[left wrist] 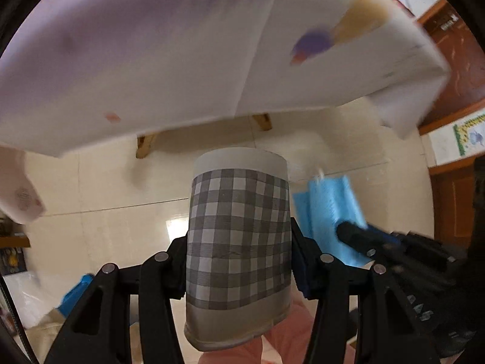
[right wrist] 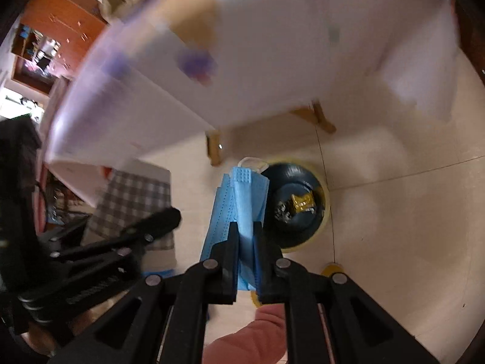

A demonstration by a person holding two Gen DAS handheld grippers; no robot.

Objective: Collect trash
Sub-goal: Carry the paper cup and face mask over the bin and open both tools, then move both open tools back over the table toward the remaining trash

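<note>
My left gripper (left wrist: pixel 236 235) is shut on a grey-and-white checked paper cup (left wrist: pixel 239 200), held upright by its sides above the floor. My right gripper (right wrist: pixel 245 229) is shut on a folded blue face mask (right wrist: pixel 242 194), which sticks up from between the pads. Just beyond the mask on the floor stands a round bin (right wrist: pixel 326 210) lined with a dark bag; a yellow wrapper (right wrist: pixel 303 201) lies inside. The right wrist view also shows the cup (right wrist: pixel 133 200) to the left of the mask, and the left wrist view shows the mask (left wrist: pixel 327 206) to the right of the cup.
A table under a white printed cloth (right wrist: pixel 242 60) fills the upper part of both views, blurred, with wooden legs (right wrist: pixel 213 148) beside the bin. The floor is pale tile (right wrist: pixel 394 212). Brown wooden cabinets (left wrist: pixel 454 60) stand behind. A pink sleeve (right wrist: pixel 248 333) shows beneath the right gripper.
</note>
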